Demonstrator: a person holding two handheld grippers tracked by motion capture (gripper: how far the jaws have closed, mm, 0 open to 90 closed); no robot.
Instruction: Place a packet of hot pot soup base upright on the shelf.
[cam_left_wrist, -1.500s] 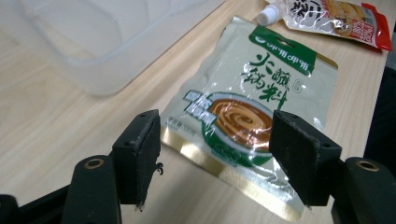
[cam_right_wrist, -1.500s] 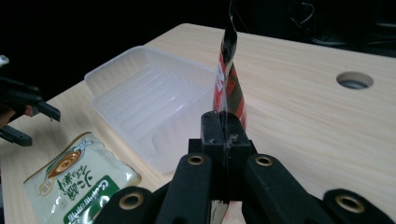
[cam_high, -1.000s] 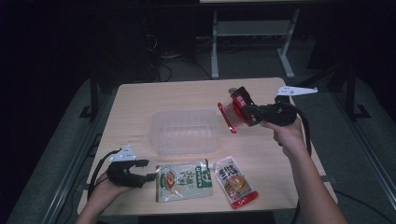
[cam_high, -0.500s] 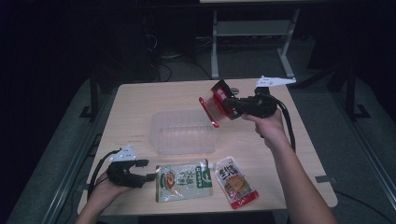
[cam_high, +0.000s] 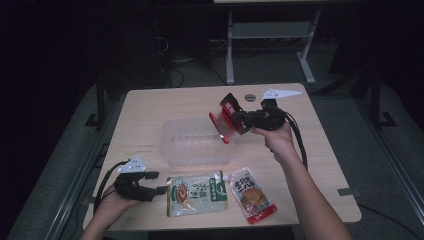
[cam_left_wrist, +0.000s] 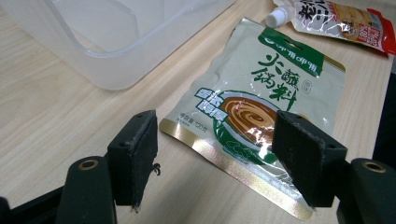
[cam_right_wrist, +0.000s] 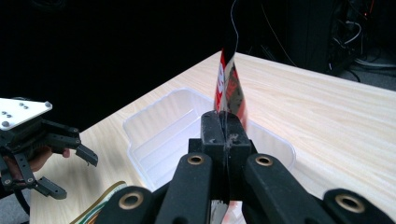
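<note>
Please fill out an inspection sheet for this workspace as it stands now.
Surface: light wooden table, bare around the things.
Job's things: red packet held above the clear plastic container; green sauce packet and red spouted pouch flat near the front edge.
Clutter: nothing seen.
Grippers: right gripper shut on the red packet; left gripper open, beside the green sauce packet.
Cables: one black cable trails from each gripper.
Surroundings: dark room, metal frame behind the table.

Green sauce pouch (cam_high: 196, 193) near the table's (cam_high: 150, 110) front edge, red spouted pouch (cam_high: 252, 194) just beside it
</note>
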